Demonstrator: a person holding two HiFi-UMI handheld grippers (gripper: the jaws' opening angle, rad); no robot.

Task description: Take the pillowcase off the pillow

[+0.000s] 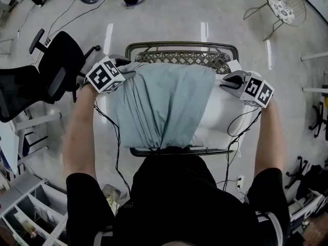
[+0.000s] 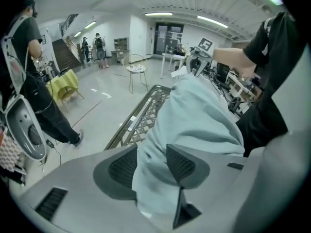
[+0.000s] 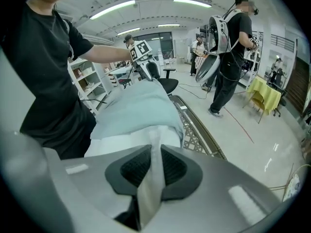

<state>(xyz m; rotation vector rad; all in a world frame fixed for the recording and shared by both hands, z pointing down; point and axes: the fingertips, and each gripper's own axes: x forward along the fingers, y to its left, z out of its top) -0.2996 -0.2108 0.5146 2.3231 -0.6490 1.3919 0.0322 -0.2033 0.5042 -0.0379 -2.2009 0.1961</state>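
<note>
The left gripper (image 2: 151, 161) has its jaws apart. A thick fold of the pale blue pillowcase (image 1: 164, 104) bulges up through the gap and lies against both pads without being pinched flat. The right gripper (image 3: 153, 166) has its jaws almost together, clamped on a thin white fold at the pillow's (image 1: 220, 111) right end.

The two grippers sit at opposite ends of the pillow, left on the cased end and right on the bare one. The pillow lies crosswise on a lattice table (image 1: 182, 59), close in front of the person. The pillowcase covers the pillow's left and middle and is gathered into creases toward the near edge. The right part of the pillow shows bare and white. A black chair (image 1: 56, 70) stands left of the table. A round wire chair (image 1: 284, 4) stands far off to the right.
</note>
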